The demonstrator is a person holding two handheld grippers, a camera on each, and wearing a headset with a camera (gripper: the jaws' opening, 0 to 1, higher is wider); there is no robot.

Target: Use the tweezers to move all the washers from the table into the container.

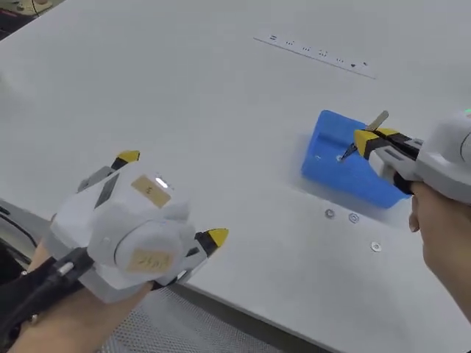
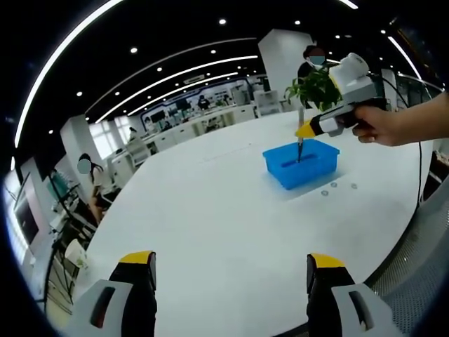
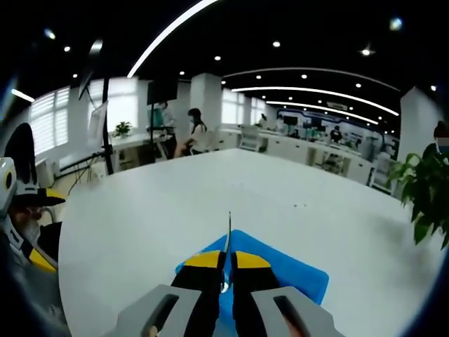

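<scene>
1. Counting washers point(image 1: 354, 218), we find three lying flat on the white table point(image 1: 184, 88), just beside the near wall of the blue container point(image 1: 368, 187). Two sit close together, and the third is a little apart, nearer the table edge.
2. Tweezers point(image 1: 377, 121): tilted, tip down inside the container. We cannot tell whether the tip carries a washer.
3. Right gripper point(image 1: 366, 140): jaws pressed together on the tweezers, held over the container's right end.
4. Left gripper point(image 1: 171, 197): jaws wide apart with nothing between them, hovering at the near table edge, well apart from the container.
5. Open room: we note broad bare tabletop between the two grippers and beyond the container. The near edge runs close below the washers.
6. Left gripper view: we see the container, washers and right gripper together from the side, with a potted plant point(image 2: 316, 88) behind.
7. Right gripper view: we see the tweezers' thin tip rising between the closed jaws against the blue container, and people point(image 3: 196, 130) far across the room.
</scene>
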